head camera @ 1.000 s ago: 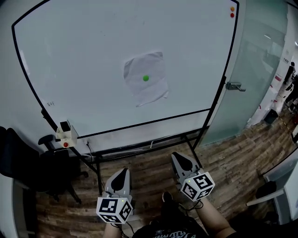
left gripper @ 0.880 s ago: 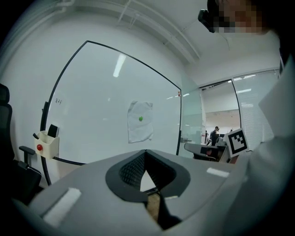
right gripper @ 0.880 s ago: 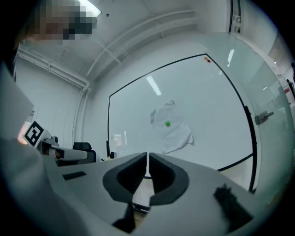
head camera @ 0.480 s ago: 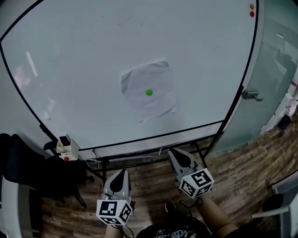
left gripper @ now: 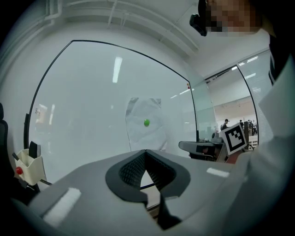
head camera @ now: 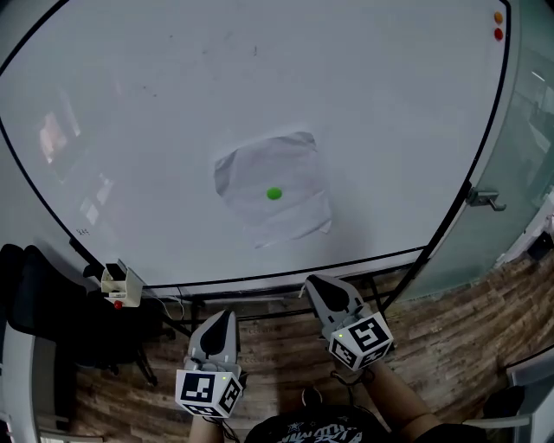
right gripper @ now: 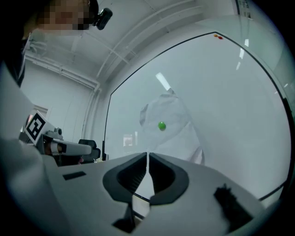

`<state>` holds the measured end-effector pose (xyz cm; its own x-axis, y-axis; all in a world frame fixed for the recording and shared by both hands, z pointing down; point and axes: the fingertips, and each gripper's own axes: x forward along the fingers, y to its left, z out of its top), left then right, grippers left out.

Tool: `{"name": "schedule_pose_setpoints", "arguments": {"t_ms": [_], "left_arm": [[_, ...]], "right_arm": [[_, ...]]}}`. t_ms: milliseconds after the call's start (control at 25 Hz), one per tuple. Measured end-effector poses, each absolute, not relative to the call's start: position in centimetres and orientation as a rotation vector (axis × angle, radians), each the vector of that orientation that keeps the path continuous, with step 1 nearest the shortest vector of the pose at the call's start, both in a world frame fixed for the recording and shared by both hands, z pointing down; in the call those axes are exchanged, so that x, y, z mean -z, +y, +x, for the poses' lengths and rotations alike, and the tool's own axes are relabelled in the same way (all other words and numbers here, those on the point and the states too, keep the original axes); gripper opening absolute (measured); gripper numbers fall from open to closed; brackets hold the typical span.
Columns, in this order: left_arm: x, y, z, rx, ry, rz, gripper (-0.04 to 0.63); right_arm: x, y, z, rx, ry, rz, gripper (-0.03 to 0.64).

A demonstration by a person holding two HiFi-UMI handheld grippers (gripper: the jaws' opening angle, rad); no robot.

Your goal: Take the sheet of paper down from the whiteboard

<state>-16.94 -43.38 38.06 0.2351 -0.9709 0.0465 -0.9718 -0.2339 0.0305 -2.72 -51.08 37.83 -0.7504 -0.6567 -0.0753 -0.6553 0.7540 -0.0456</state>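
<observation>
- One broad whiteboard (head camera: 156,104) on a dark metal stand fills most of the head view. It stands on a wood-plank floor (head camera: 450,333).
- A glass door (head camera: 524,156) with a lever handle stands just right of the board.
- A black chair (head camera: 35,303) sits by the board's lower left corner.
- The sheet of paper (head camera: 260,169), creased and slightly askew, lies flat on the board a little below its middle.
- The left tool (head camera: 222,318) and the right tool (head camera: 316,285) point level at the board from below the sheet, well apart from it. Each has its jaws pressed together with nothing between them.
- A small pale holder (head camera: 117,284) with a red spot hangs at the board's lower left edge.
- A green magnet (head camera: 274,194) pins the sheet near its centre.
- Two small magnets (head camera: 498,26), orange above red, sit in the board's top right corner.
</observation>
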Motion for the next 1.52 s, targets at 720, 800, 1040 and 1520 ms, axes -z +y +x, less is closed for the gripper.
{"name": "schedule_pose_setpoints", "arguments": {"t_ms": [720,800,1040,1520], "left_arm": [[-33.2,-49.0,-20.5,0.150,-2.084,2.425,0.008],[-32.6,-50.0,-21.0,0.157,-2.054,2.462,0.008],[-30.2,-53.2,-22.2,0.175,-2.002,2.584,0.009],[-25.8,-58.3,-21.4,0.113,-1.963,2.829,0.132]], "right_arm": [[-32.2,-57.5,-7.3,-0.488,2.880,-1.119,0.081],[-31.6,-58.2,-7.8,-0.528,2.867,-1.173,0.091],[-30.1,-61.1,-8.9,-0.561,2.806,-1.347,0.130],[-29.3,-64.6,-10.6,-0.626,2.730,-1.586,0.141]]}}
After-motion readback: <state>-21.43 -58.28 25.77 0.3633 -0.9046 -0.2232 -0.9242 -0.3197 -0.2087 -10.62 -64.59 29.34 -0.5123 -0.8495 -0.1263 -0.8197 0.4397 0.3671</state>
